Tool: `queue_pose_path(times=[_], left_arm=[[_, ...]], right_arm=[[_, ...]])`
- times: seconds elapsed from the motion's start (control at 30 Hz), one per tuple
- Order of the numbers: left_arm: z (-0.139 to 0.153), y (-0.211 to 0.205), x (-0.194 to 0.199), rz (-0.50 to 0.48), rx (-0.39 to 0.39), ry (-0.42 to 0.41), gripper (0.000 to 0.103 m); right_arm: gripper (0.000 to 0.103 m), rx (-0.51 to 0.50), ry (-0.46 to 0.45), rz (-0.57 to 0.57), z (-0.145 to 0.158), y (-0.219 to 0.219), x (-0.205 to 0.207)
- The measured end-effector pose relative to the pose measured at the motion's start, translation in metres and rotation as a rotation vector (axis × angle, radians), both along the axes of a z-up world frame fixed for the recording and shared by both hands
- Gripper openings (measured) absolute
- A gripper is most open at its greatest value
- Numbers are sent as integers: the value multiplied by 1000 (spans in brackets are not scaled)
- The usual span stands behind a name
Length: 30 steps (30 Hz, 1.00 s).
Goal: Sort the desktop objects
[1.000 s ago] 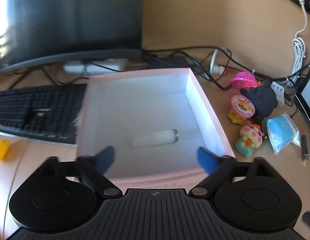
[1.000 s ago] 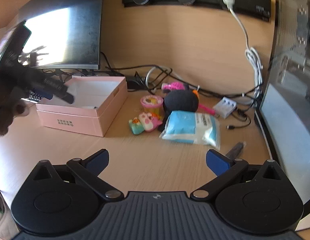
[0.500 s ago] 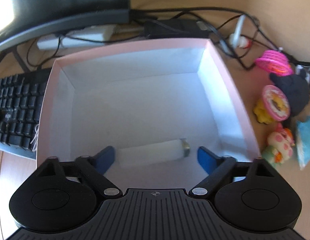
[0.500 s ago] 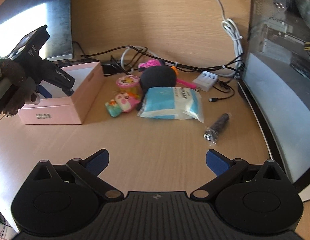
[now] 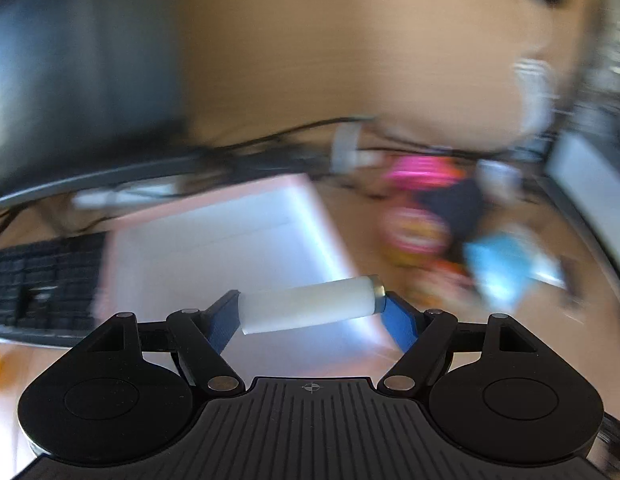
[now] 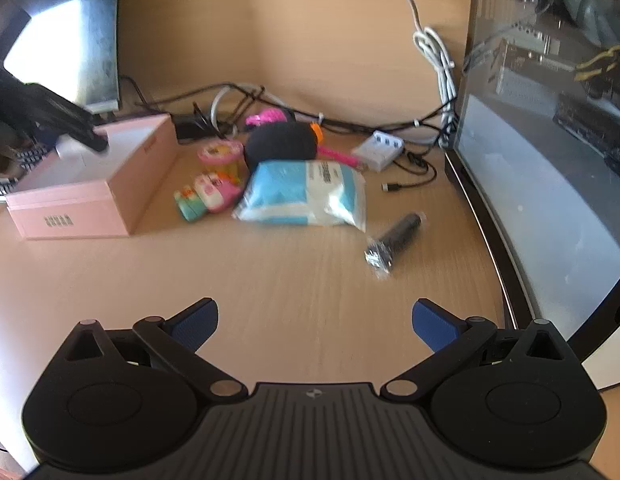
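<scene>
Lifted from pink box (image 5: 214,240): white tube (image 5: 310,308) in left claw (image 5: 310,316).

No words or numbers can be read: dark print is seen on the pink box (image 6: 66,216) and on the blue and white packet (image 6: 306,192), but it is too blurred.

A dark curved monitor (image 6: 82,40) stands at the left on the light wooden tabletop (image 6: 294,280), with a black keyboard (image 5: 42,284) in front of it. A glass-sided computer case (image 6: 549,140) stands at the right edge. A coiled white cable (image 6: 435,52) hangs down the wooden back panel, above tangled black cables (image 6: 349,124) and a white battery charger (image 6: 379,148).
</scene>
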<state>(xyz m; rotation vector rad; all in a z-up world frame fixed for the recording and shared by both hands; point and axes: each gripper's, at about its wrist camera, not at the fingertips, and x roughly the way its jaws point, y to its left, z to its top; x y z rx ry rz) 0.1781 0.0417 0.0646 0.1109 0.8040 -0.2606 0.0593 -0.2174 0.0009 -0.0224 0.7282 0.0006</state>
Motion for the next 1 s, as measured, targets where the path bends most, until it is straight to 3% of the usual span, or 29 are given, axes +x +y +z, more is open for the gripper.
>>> queue_pose_path(times=[0.13,0.23,0.33,0.43,0.47,0.63,0.8,0.87,1.0], left_arm=[[-15,-40,-44,-152,-37,67,81],[-34,-73,-54,-213,14,90,81],[-34,-96,-39,-202,4,30,82],[-34,-114,-23,-195,5,-12,96],[-35,-116,-23,-199,13,-20,96],[-61,-113,-30,-204,62,21,96],[-71,-101,-29,-150,55,41,96],[-66,-98,-25,-130,46,17,95],[-60,-105,1,-99,66,-22,79]], right_arm=[[103,-12,40,6,-9,-4,4],[103,-44,45,19,-11,-5,1],[103,-62,48,20,-12,-8,-6],[103,-66,58,11,-13,-13,-13],[103,-67,59,7,-13,-14,-15],[103,-42,73,-15,-18,-22,-25],[103,6,112,-32,-29,-30,-25],[103,41,140,-38,-32,-33,-24],[103,37,135,-33,-33,-32,-26]])
